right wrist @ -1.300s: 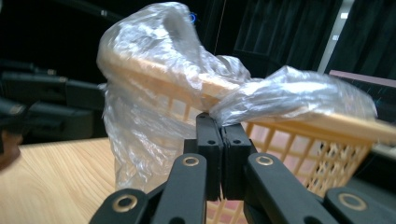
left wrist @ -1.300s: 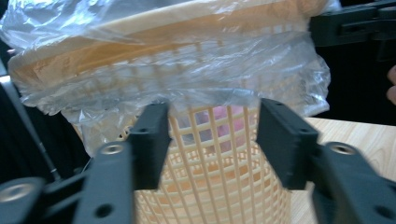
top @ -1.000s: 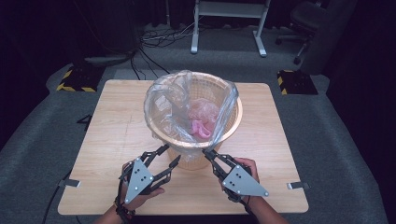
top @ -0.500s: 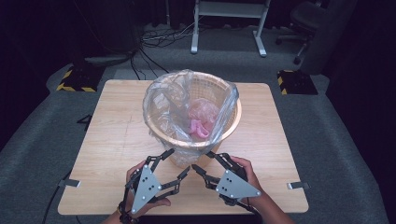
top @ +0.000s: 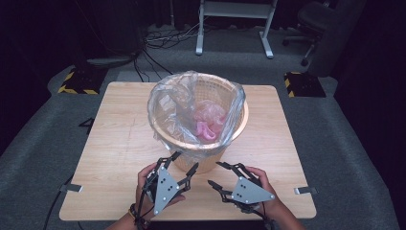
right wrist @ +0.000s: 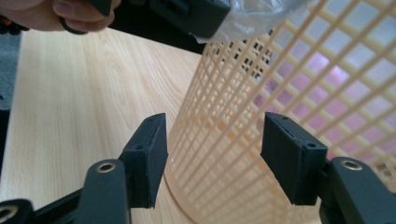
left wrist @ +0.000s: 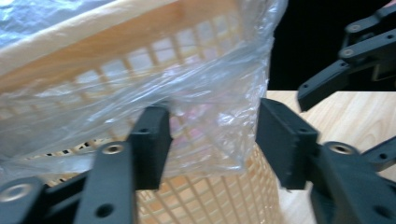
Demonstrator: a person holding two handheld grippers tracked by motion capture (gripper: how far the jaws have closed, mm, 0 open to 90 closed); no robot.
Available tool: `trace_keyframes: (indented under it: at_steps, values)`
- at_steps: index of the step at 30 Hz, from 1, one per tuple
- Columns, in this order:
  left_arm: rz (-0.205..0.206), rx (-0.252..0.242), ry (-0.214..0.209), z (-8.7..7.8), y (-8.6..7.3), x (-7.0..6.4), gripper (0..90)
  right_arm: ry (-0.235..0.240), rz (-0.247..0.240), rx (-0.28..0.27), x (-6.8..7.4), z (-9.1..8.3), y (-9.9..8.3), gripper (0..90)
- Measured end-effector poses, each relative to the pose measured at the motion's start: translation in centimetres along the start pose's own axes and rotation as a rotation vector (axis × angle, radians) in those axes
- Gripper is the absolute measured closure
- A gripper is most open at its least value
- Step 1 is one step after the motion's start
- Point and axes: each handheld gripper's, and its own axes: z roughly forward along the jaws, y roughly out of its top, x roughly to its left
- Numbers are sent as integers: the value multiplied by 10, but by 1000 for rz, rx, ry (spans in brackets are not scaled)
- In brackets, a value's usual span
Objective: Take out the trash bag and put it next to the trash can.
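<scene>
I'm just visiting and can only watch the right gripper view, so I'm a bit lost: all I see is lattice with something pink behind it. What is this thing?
Observer: It's a round basket on a wooden table, lined with a clear plastic bag folded over its rim.
Operator: And the pink stuff?
Observer: A crumpled pink piece lying inside the bag; I can't tell what it is.
Operator: Where's the other gripper?
Observer: The left gripper is open, its jaws up against the bag's overhanging edge on the basket's near side.
Operator: And mine?
Observer: The right gripper is open too, beside the basket's base, apart from it.
</scene>
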Motion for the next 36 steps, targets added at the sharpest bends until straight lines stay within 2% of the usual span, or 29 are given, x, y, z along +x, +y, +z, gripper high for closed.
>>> trace_keyframes:
  at_steps: [3,4,5,6,7,10,12,13,14,15,17,19,21,22,25,27,28,30,32,34,36]
  values:
    - [36,-13,14,1,1,2,669,-25,16,7,-2,-4,-4,415]
    - [47,-29,-4,-1,2,3,740,-35,23,8,-4,-4,-5,418]
    - [76,-38,-14,-3,3,4,813,-49,34,11,-4,-4,-6,420]
    - [113,-45,-23,-5,4,4,849,-66,47,12,-6,-4,-7,424]
    - [126,-59,-35,-8,6,5,876,-81,57,17,-7,-3,-9,426]
    - [139,-96,-67,-19,11,12,900,-104,87,21,-11,2,-12,433]
    - [148,-109,-62,-27,15,17,900,-128,115,35,-14,6,-14,445]
    - [131,-124,-71,-32,16,21,900,-138,127,40,-16,8,-15,449]
    - [120,-139,-68,-36,18,25,900,-145,142,42,-18,9,-17,451]
    - [130,-146,-52,-40,18,27,900,-149,155,44,-20,11,-18,451]
    - [175,-146,-14,-47,19,30,900,-156,172,52,-23,14,-20,456]
    - [141,-156,-4,-54,18,37,900,-146,195,41,-24,15,-21,464]
    - [58,-174,-7,-59,16,48,900,-158,194,44,-25,17,-22,464]
    - [3,-176,-14,-61,14,55,900,-159,203,42,-25,18,-22,465]
    - [-112,-132,6,-61,2,75,900,-168,224,50,-29,20,-25,467]
    - [-181,-60,14,-55,-13,87,900,-171,240,54,-31,22,-28,465]
    - [-194,-10,21,-51,-22,92,900,-177,244,62,-31,23,-29,463]
    - [-202,71,33,-42,-41,99,900,-175,258,64,-33,24,-32,463]
    - [-200,151,16,-33,-57,102,900,-179,269,71,-36,26,-35,463]
    - [-197,194,-5,-24,-69,101,900,-178,287,76,-38,27,-38,459]
    - [-160,233,-33,-17,-74,94,900,-170,297,70,-40,26,-40,453]
